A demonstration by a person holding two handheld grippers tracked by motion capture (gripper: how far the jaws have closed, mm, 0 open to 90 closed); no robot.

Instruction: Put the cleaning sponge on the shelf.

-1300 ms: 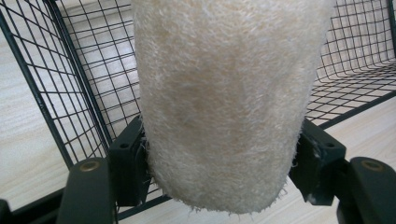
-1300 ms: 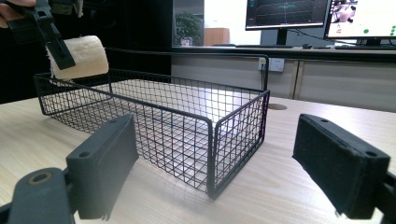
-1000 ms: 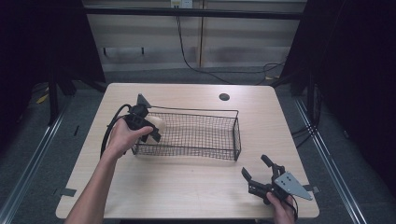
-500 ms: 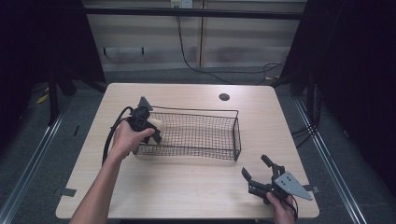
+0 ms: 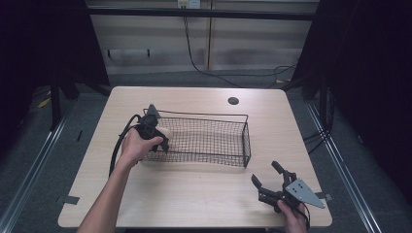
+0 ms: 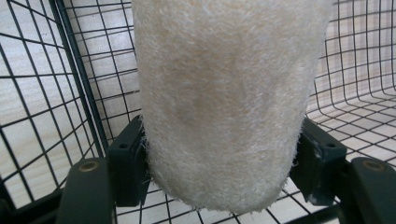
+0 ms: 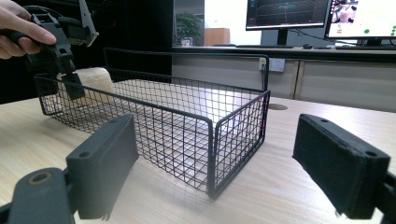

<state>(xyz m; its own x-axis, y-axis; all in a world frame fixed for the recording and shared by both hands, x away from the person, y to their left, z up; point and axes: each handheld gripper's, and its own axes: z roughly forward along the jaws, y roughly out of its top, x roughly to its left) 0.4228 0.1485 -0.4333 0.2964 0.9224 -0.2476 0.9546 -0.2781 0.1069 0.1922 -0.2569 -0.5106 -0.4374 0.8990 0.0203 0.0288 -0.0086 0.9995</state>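
Pinching a fuzzy cream roll (image 6: 229,102), the left gripper (image 5: 154,130) holds it inside the wire basket's (image 5: 245,141) left end — placed, not let go; the right gripper (image 5: 268,183) rests spread, near right.

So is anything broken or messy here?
Nothing stands out. The basket sits flat on the table, and the left tool grips a fuzzy cream roll inside it. The right tool is open.
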